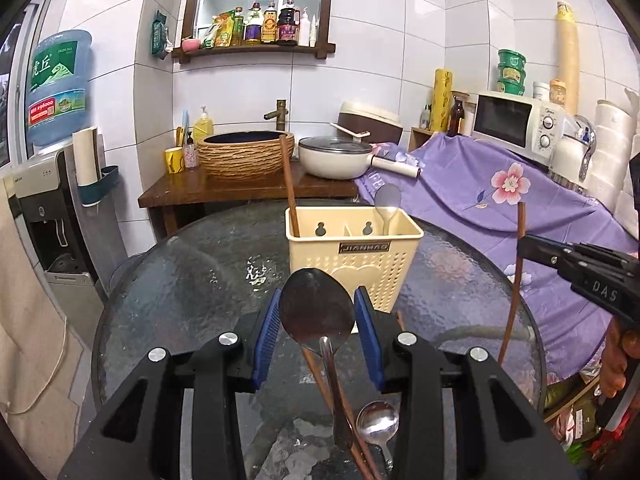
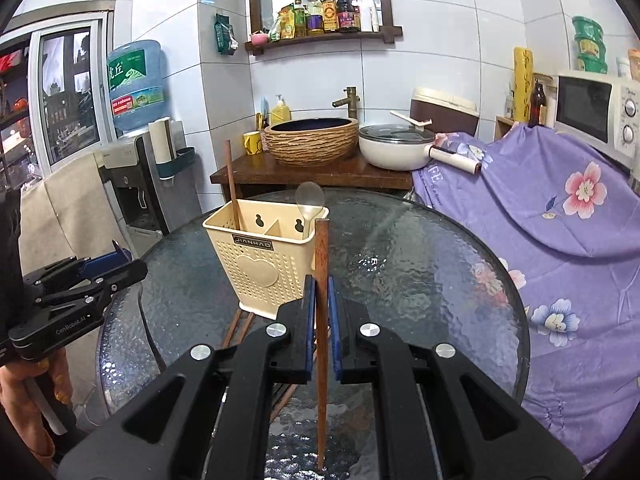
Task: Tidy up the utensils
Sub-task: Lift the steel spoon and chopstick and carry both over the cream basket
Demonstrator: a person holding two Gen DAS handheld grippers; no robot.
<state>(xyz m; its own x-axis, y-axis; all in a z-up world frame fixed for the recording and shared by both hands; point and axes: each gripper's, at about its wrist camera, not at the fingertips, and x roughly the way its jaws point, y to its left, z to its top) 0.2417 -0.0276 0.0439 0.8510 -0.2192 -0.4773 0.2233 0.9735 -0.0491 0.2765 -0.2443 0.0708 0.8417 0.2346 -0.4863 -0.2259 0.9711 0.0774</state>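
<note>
Your right gripper (image 2: 321, 312) is pinching one brown chopstick (image 2: 321, 320) between its blue pads (image 2: 309, 320). The chopstick stands almost straight up, its top near the holder's rim and its thin tip down by the glass table (image 2: 420, 280). Your left gripper (image 1: 316, 332) has its pads (image 1: 267, 332) spread wide on both sides of a big dark spoon (image 1: 316, 312), and you cannot tell if they touch it. The spoon's bowl sits up between the pads and its handle runs down toward you. Under it lie more chopsticks (image 1: 352, 432) and a small shiny spoon (image 1: 378, 420) on the table. Just past both grippers stands the cream holder (image 1: 352, 256). A chopstick (image 1: 289, 184) leans in its left part and a pale spoon (image 1: 387, 204) stands in its right part.
</note>
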